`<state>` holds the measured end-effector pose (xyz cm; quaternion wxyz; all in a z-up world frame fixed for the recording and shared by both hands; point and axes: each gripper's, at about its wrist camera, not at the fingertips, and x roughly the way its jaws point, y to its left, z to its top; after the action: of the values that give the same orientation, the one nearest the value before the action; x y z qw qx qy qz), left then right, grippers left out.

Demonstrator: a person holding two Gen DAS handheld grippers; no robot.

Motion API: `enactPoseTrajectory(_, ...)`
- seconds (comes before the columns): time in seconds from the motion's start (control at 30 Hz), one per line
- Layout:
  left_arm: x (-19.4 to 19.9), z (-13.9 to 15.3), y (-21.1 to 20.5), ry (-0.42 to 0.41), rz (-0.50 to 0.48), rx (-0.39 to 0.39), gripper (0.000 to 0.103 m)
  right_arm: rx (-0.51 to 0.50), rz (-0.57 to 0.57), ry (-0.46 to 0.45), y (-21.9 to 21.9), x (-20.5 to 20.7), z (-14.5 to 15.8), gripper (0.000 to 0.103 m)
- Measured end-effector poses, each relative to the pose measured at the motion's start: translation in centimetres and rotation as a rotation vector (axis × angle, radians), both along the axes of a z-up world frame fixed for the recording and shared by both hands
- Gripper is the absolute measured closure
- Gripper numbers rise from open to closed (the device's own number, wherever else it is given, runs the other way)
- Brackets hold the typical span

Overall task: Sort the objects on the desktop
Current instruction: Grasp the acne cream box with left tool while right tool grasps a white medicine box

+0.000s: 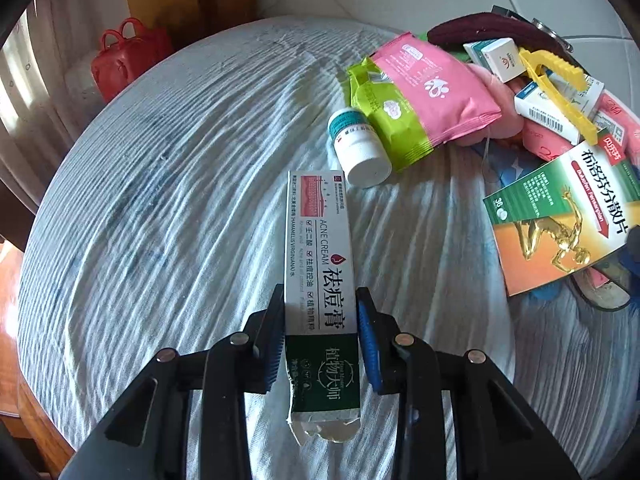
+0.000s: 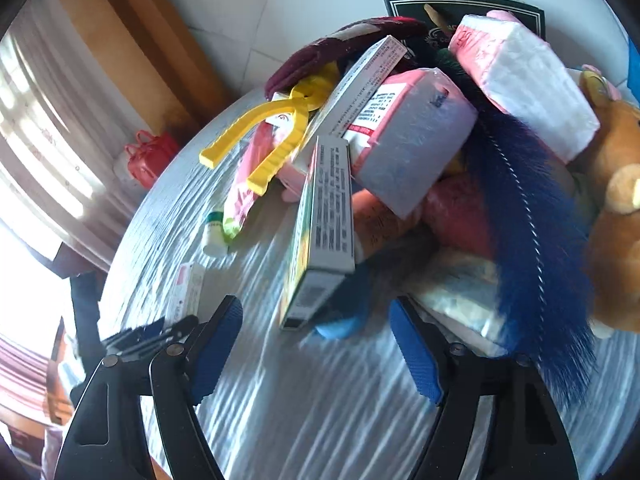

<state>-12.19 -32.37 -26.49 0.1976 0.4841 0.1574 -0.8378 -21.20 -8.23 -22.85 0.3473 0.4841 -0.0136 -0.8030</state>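
On the cloth-covered worktop (image 1: 168, 184) my left gripper (image 1: 320, 336) clamps the acne cream box (image 1: 318, 248) near its green end, the box pointing towards a white bottle (image 1: 358, 148). My right gripper (image 2: 316, 344) is half open, empty, just before the pile, facing a green box (image 2: 320, 216) standing on edge.

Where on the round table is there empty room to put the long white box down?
Free: the wide stretch of striped cloth left of the acne cream box, toward the red bag at the far edge. Also the bare strip just behind the white bottle. Crowded: the right side, where the pink pack, yellow clip and medicine boxes pile up.
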Motion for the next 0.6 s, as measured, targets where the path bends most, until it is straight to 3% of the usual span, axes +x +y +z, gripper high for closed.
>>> enactPoseTrajectory(0.07,0.2,1.5,0.3,0.035,-0.006,-0.024,0.071,-0.012,0.001,-0.004,-0.5,-0.4,0.0,0.054)
enactPoseTrajectory(0.17,0.3,4.3,1.0,0.092,-0.010,-0.058,0.071,-0.027,0.013,0.010,-1.0,-0.5,0.4,0.082)
enactPoseTrajectory(0.43,1.0,11.0,3.8,0.245,-0.049,-0.108,0.071,-0.044,0.046,0.154,0.8,1.8,4.8,0.083)
enactPoseTrajectory(0.6,1.2,14.3,6.6,0.310,-0.093,-0.120,0.071,-0.054,0.040,0.301,3.4,4.0,9.1,0.083)
